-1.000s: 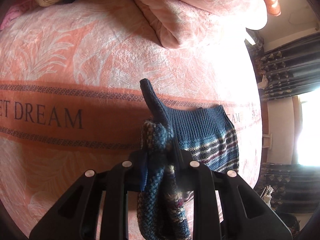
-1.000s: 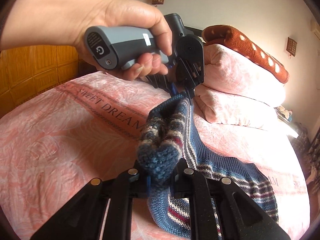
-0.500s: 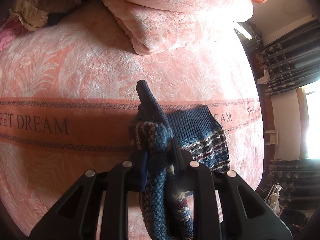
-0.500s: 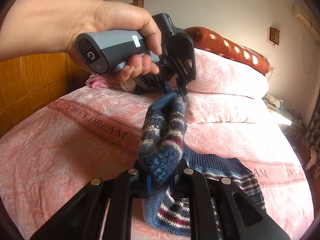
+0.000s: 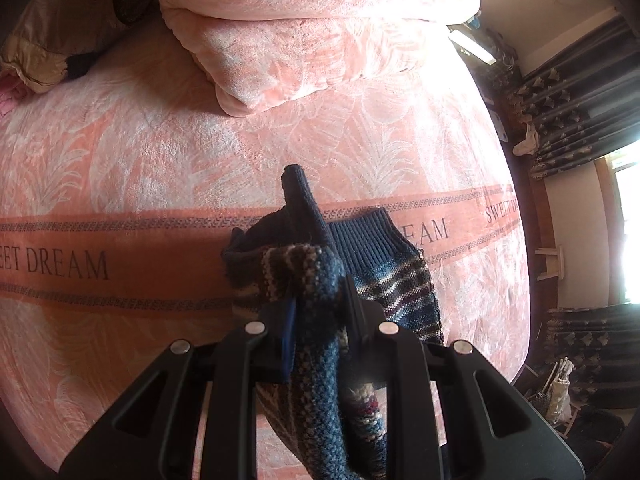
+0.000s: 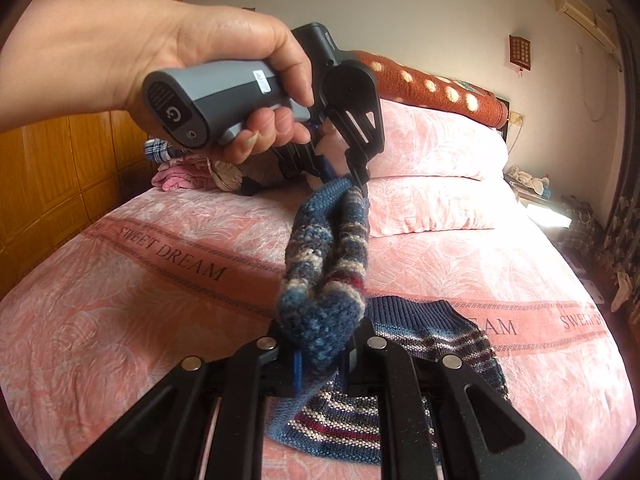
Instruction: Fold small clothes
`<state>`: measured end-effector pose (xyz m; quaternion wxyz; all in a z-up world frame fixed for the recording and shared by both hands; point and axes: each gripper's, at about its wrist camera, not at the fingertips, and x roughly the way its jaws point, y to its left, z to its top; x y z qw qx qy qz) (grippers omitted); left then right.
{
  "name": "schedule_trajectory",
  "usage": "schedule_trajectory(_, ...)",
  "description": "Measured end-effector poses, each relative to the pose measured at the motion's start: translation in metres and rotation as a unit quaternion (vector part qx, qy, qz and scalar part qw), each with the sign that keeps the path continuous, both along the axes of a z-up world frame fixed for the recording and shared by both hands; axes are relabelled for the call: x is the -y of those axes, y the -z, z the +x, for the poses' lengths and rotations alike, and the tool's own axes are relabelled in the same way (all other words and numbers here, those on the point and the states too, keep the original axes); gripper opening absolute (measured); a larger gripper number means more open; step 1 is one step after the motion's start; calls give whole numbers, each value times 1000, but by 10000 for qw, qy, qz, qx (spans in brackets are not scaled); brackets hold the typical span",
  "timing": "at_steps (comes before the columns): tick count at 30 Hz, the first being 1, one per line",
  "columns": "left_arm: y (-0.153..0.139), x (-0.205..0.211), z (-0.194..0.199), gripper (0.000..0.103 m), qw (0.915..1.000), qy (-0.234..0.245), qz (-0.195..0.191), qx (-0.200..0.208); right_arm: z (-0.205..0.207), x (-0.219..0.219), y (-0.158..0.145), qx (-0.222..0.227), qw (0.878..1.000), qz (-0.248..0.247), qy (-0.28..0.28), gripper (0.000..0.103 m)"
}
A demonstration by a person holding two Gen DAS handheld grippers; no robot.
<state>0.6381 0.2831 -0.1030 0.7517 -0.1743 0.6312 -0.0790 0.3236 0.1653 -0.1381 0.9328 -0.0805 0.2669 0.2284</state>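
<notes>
Looks barely half done: both the left gripper (image 6: 352, 172) and right gripper (image 6: 320, 356) are clamping tight on one lifted edge of the knitted sweater (image 6: 432, 344), while the rest is lying lower centre on the pink blanket (image 6: 120, 320), fold not laid down yet.

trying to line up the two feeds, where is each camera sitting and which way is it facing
Left wrist: rides the left tool, looking down its fingers across the pink bed to the pillows and curtains; only its own fingers show.
Right wrist: rides the right tool, facing the headboard wall; the left hand and left tool show.
Shared: the striped knit garment clamped by both tools, bed and pillows.
</notes>
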Motion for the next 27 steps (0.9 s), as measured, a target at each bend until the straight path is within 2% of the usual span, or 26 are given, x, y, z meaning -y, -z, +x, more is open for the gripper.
schedule_trajectory(14,12,69,20,19,9997,217,69,-16,17,54,7,-151,9992,161,330,12)
schedule_trajectory(27,48,126,35,18,9991,358,172,-166,31,101,32,-452,9965,286,647,12)
